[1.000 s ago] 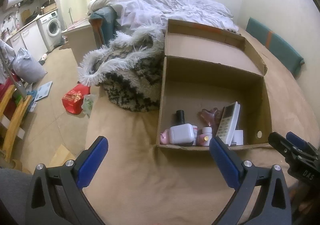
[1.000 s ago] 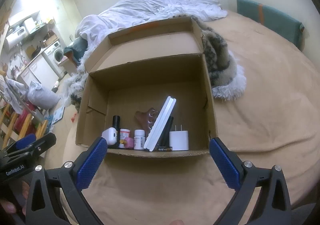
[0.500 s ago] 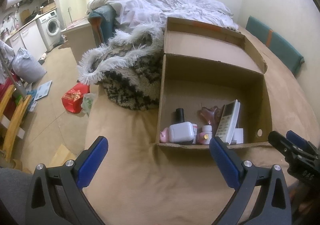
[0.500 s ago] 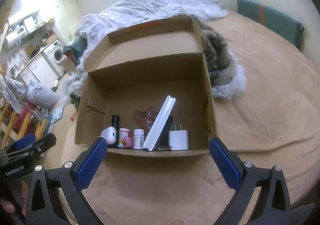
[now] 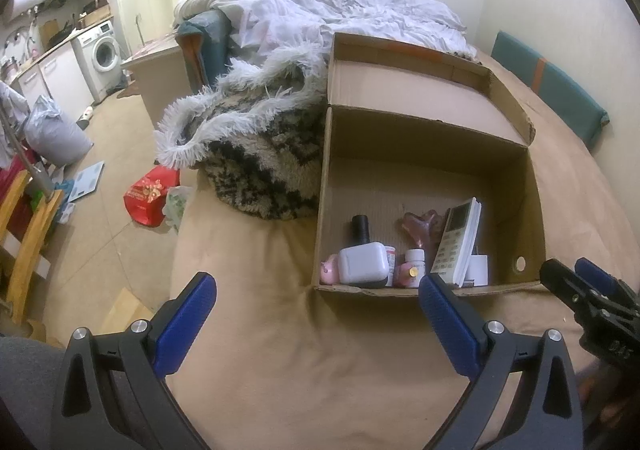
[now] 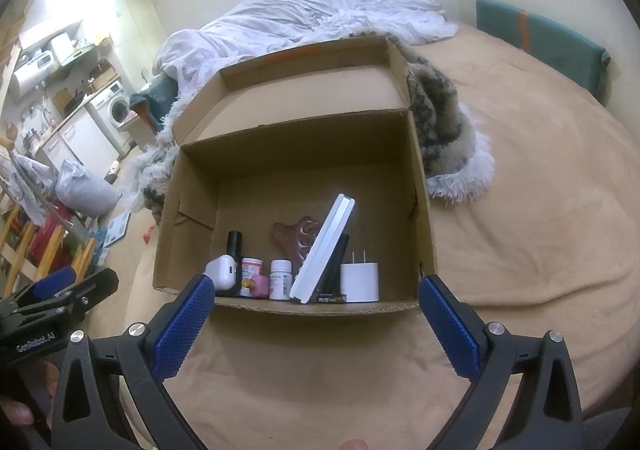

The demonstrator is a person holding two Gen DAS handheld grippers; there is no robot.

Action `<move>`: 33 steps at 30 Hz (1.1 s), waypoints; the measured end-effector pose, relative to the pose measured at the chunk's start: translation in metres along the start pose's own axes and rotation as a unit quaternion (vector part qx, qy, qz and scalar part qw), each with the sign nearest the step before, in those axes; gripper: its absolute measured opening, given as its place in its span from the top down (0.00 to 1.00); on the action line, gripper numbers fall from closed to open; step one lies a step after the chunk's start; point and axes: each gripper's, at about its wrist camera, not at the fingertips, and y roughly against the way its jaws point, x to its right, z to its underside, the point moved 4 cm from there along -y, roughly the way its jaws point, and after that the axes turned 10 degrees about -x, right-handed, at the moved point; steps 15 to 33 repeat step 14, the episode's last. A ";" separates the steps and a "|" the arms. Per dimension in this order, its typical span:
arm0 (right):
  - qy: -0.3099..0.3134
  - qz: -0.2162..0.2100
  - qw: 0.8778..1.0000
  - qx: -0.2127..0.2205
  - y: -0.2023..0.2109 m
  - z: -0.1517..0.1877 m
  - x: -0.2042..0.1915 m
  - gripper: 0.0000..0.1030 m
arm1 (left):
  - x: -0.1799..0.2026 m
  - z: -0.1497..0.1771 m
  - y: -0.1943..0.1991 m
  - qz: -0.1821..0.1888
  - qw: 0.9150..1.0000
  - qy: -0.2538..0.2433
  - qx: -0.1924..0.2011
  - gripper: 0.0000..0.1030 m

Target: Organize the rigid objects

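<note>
An open cardboard box [image 5: 528, 209] [image 6: 424, 185] sits on the tan bed cover. Along its near wall stand a white remote [image 5: 458, 242] [image 6: 324, 250], a white charger plug [image 6: 359, 282] [image 5: 478, 270], a white case [image 5: 363, 264] [image 6: 221, 270], a black-capped bottle [image 5: 360, 230] [image 6: 234, 246], small pill bottles [image 6: 280, 278] [image 5: 414, 260] and a pink piece [image 5: 420, 223] [image 6: 298, 236]. My left gripper [image 5: 316, 314] is open and empty, in front of the box's left corner. My right gripper [image 6: 316, 314] is open and empty, centred before the box.
A shaggy black-and-white throw [image 5: 260, 153] [image 6: 444, 129] lies against the box. A crumpled white duvet [image 5: 320, 9] lies behind. Teal cushions [image 5: 560, 93] line the wall. The bed edge drops to a cluttered floor with a red bag [image 5: 150, 195] on the left.
Both views have crept slightly; the box sits a touch higher in the left wrist view. Both grippers stay open and empty.
</note>
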 end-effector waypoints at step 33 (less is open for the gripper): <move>0.000 -0.001 1.000 0.002 0.001 -0.001 -0.001 0.00 | 0.000 0.000 0.000 0.003 1.000 -0.010 0.000 0.02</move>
